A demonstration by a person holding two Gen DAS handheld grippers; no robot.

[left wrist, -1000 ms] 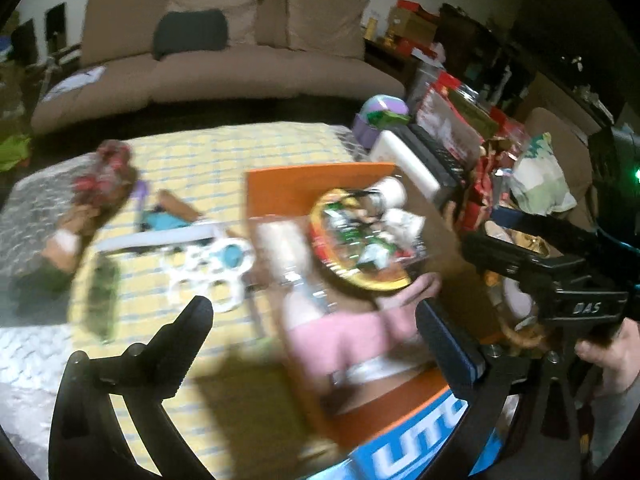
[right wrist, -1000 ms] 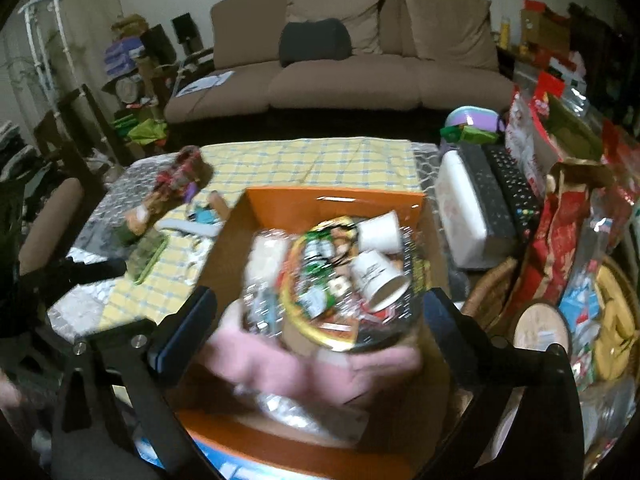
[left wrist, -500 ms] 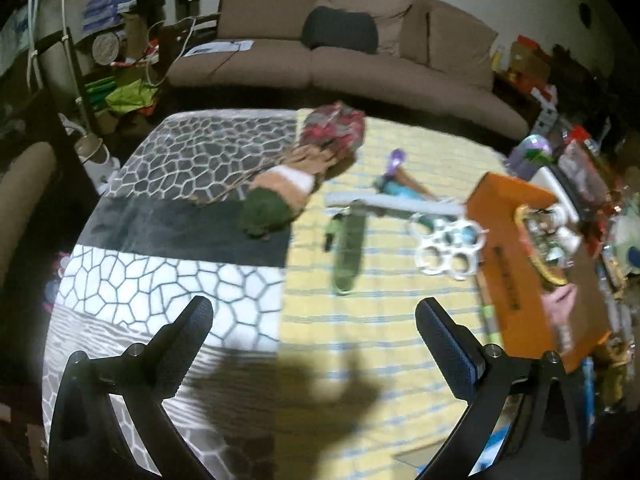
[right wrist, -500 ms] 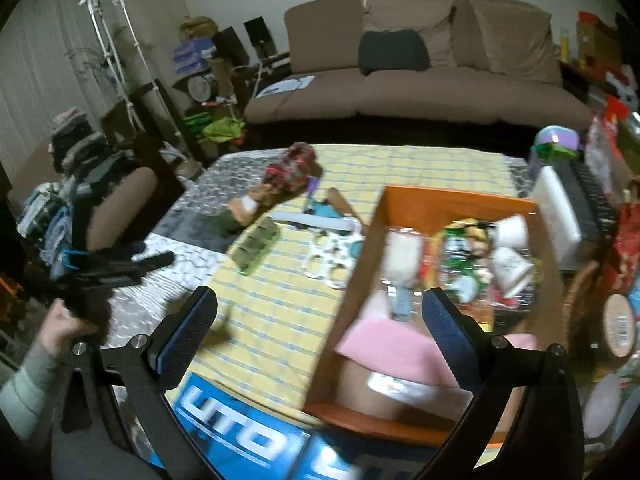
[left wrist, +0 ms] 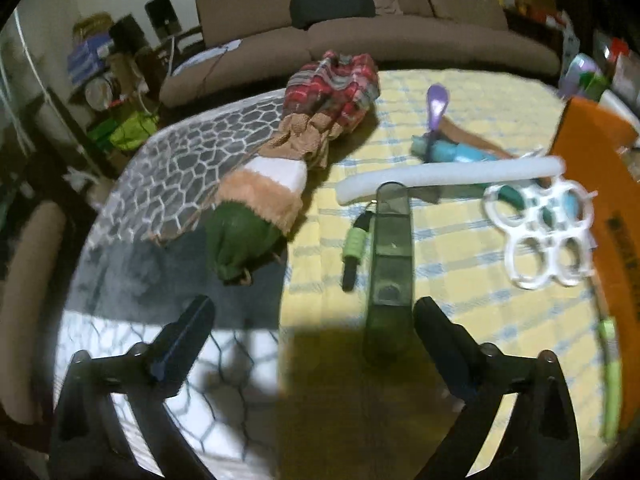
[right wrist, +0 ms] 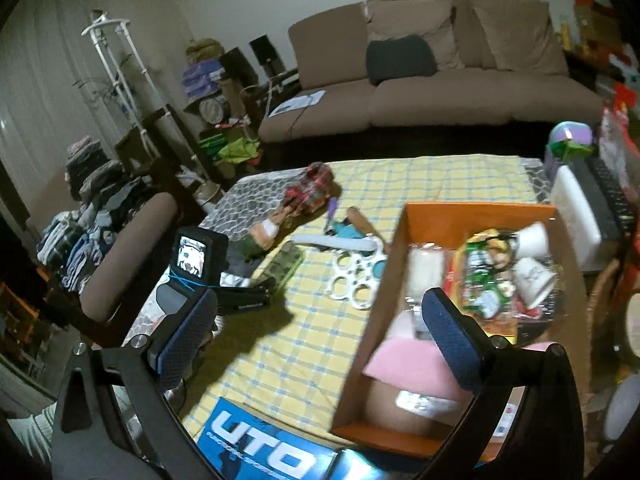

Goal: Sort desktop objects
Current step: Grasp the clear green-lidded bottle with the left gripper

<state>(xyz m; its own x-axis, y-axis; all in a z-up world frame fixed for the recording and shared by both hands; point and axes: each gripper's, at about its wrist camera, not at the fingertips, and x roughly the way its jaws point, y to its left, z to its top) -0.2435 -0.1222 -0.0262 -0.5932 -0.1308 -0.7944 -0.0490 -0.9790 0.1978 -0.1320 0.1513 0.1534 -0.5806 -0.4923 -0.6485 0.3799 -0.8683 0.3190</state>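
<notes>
My left gripper (left wrist: 314,326) is open and empty, low over the table, just short of a dark green translucent case (left wrist: 390,264). Beside the case lie a green-handled tool (left wrist: 354,244), a white foam tube (left wrist: 448,178), a white ring holder (left wrist: 544,228), a purple spoon (left wrist: 437,102) and a plaid doll (left wrist: 296,148). My right gripper (right wrist: 320,334) is open and empty, above the left edge of the orange box (right wrist: 476,208), which holds cups, packets and a pink cloth (right wrist: 416,364). The left gripper (right wrist: 248,300) also shows in the right wrist view.
A yellow checked cloth (right wrist: 320,340) covers the table beside a grey patterned mat (left wrist: 168,168). A blue printed box (right wrist: 272,448) lies at the front edge. A white box with a keyboard (right wrist: 580,216) stands right of the orange box. A chair (right wrist: 128,252) stands left; a sofa (right wrist: 440,80) stands behind.
My left gripper swung from over the orange box to the left and dropped toward the green case. My right gripper pulled back and to the left from over the box.
</notes>
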